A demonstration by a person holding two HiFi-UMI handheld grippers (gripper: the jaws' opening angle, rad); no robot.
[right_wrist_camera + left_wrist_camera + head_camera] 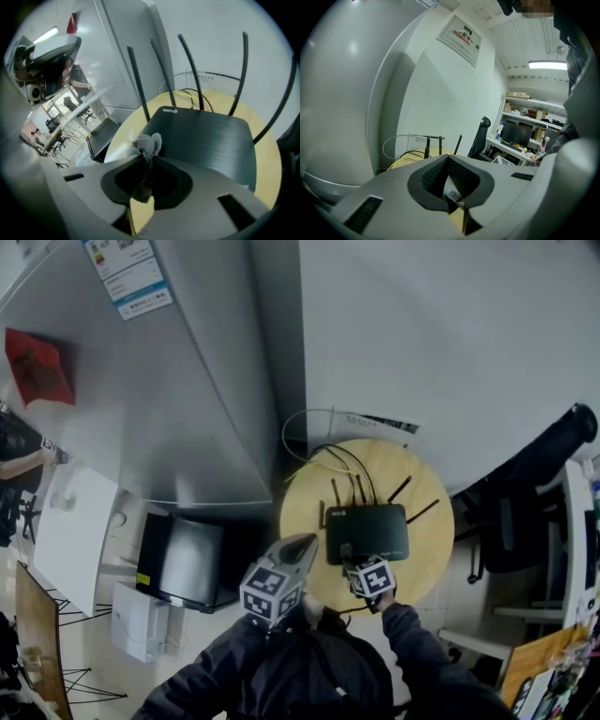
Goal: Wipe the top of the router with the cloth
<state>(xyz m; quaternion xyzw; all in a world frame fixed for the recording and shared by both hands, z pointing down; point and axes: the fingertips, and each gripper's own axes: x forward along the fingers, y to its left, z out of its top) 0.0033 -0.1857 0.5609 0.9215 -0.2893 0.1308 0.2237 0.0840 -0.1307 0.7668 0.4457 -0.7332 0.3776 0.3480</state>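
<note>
Round table point(427, 549) bears router point(367, 531), antennas point(190, 70) and cables point(342, 457) behind; right tool point(144, 159) pinches cloth point(149, 143)

router point(201, 140) — "WIFI6" in white near its back-left corner | blue-edged sticker point(128, 273) — unreadable | wall plaque point(460, 40) — unreadable

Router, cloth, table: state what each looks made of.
Router: black, probably plastic; fine brushed lines and a dull sheen on top.
Cloth: grey fuzzy fabric, perhaps microfibre; fluffy, crumpled edge.
Table: pale wood look, faint grain; solid or laminate, cannot tell.

One router point(206, 138), cloth point(149, 143); perhaps five antennas point(138, 84)
</note>
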